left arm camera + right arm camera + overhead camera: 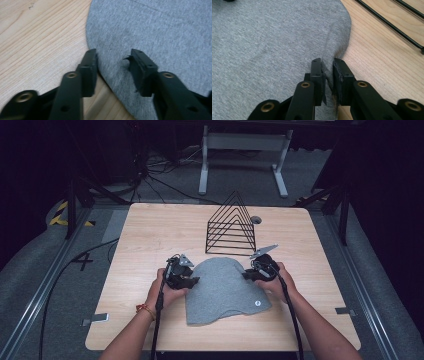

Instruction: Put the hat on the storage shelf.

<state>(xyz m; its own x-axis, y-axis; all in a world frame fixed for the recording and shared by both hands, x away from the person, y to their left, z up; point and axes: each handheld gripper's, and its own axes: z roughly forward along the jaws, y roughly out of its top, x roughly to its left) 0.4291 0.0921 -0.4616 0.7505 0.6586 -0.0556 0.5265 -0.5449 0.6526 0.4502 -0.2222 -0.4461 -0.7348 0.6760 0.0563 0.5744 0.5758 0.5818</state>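
A grey knitted cap (223,290) lay flat on the wooden worktop (150,235), between the two hand-held grippers. Just beyond the right hand-held gripper (248,273), and beyond the cap's crown, stood a black wire rack (231,226) of triangular frames; its base wires ran close past that gripper's jaws in the right gripper view (387,22). A small grey disc (256,220) lay beside the rack's far corner. Nothing stood between either gripper and the cap.

The left hand-held gripper (192,281) was held in the left hand (167,292) at the cap's left edge, pointing inward across it. Its jaws stood spread, one over bare wood and the other over the fabric, with the cap's rim (100,62) between them and not pinched. The right hand-held gripper, in the right hand (277,280), pointed inward at the cap's upper right edge. Its jaws were pressed nearly together on a raised fold of the cap's rim (329,67), pinching it.

A bracelet (145,309) showed on the left wrist. A small round mark (257,303) on the cap near its lower right was too small to read. Both forearms were cut off at the lower edge of the high view, and the surroundings beyond the worktop were dark.
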